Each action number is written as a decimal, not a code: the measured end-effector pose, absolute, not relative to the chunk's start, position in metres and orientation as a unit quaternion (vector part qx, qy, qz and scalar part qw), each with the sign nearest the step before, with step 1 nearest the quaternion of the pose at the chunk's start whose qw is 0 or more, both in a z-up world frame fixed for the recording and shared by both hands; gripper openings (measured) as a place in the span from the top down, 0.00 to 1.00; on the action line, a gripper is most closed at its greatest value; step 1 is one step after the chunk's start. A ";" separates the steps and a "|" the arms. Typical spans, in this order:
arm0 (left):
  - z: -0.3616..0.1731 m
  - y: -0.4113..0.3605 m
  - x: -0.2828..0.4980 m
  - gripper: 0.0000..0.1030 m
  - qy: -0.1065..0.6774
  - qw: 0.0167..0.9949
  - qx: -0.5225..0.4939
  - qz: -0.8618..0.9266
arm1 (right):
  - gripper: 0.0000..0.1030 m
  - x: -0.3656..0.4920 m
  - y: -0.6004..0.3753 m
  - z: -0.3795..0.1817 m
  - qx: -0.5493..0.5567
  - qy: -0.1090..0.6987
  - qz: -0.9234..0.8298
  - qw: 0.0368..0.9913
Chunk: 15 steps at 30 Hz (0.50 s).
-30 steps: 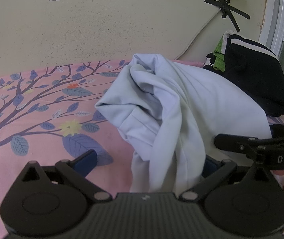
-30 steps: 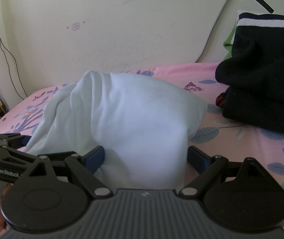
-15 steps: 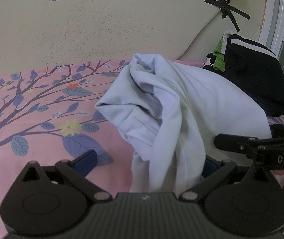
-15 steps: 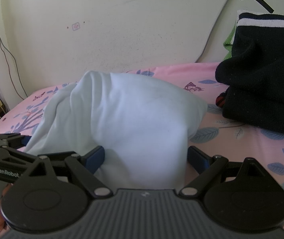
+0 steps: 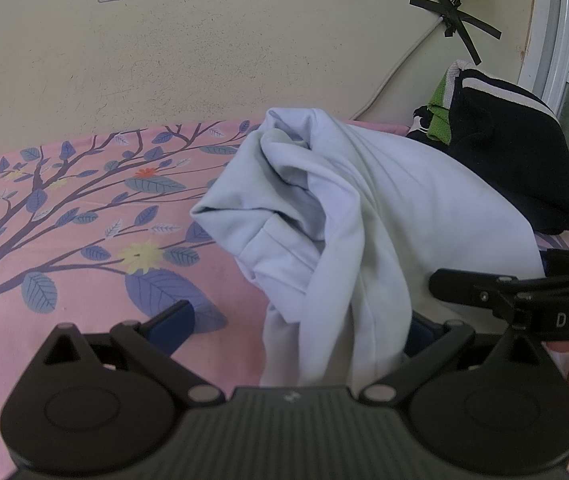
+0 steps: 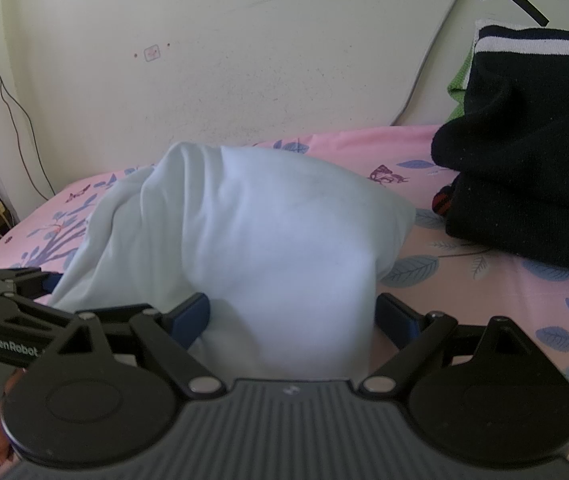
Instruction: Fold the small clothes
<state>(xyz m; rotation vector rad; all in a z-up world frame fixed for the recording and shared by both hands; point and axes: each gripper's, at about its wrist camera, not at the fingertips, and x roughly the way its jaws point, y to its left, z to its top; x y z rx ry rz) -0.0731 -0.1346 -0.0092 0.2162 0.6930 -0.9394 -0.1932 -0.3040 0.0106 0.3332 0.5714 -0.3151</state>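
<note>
A pale blue garment (image 5: 356,216) lies bunched in a tall mound on the pink floral bedsheet (image 5: 84,240). My left gripper (image 5: 296,328) is open wide; a hanging fold of the garment falls between its fingers, close to the right one and apart from the left finger (image 5: 172,322). In the right wrist view the same garment (image 6: 268,240) fills the gap of my right gripper (image 6: 292,316), whose jaws stand wide, so it is open. The cloth hides both grippers' inner pads.
A pile of dark clothes (image 6: 524,160) with a white stripe sits at the back right by the wall, a green cloth (image 5: 440,120) behind it. A cable (image 5: 396,76) runs down the wall. The bed's left edge (image 6: 12,236) drops to cables and a socket strip.
</note>
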 end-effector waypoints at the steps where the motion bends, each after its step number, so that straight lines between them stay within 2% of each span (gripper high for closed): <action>1: -0.009 -0.135 -0.073 0.00 0.327 0.829 0.102 -0.443 | 0.16 -0.193 -0.304 0.011 0.163 0.279 -0.154 0.934; 15: -0.009 -0.135 -0.073 0.00 0.327 0.829 0.101 -0.443 | 0.16 -0.193 -0.303 0.011 0.165 0.279 -0.153 0.934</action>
